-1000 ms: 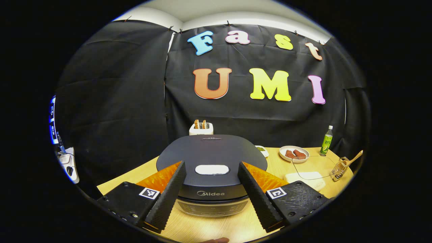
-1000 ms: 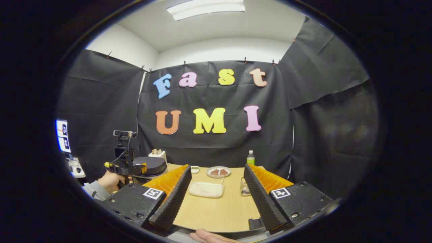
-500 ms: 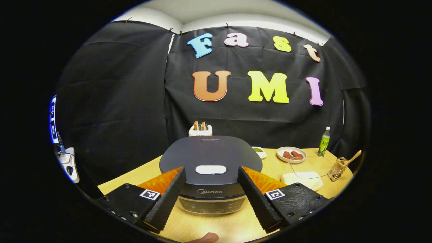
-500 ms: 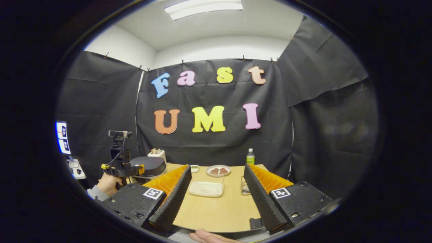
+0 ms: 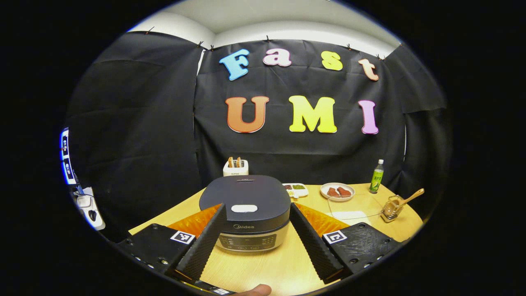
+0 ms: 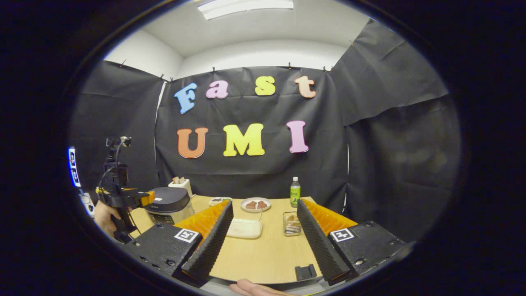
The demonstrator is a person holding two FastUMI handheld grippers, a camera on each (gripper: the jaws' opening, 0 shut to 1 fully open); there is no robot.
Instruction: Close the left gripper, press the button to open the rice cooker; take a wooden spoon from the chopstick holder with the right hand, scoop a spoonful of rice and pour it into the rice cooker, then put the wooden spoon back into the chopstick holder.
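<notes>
While the lid of the rice cooker (image 5: 245, 204) is down, its pale button (image 5: 244, 208) sits untouched on the near part of the lid, and the left gripper (image 5: 254, 234) hangs in front of it with its fingers spread wide and nothing between them; the cooker shows in the gap between the two fingers, apart from both. Seen from the right gripper view, that left gripper (image 6: 123, 198) is at the far left, held by a hand (image 6: 103, 213) just beside the cooker (image 6: 168, 203). To the right on the wooden table (image 5: 271, 267) stands the chopstick holder (image 5: 391, 208) with the wooden spoon (image 5: 409, 197) leaning out of it toward the right. Between holder and cooker lies a clear container of rice (image 5: 354, 210). Farther back are a plate with reddish pieces (image 5: 337, 191), a green bottle (image 5: 375, 177), a small divided dish (image 5: 296, 188) and a toaster (image 5: 235, 167) behind the cooker. The right gripper (image 6: 264, 240) is likewise wide open and empty, low over the near edge of the table, with the rice container (image 6: 244, 228) and the holder (image 6: 291, 223) beyond its fingers.
</notes>
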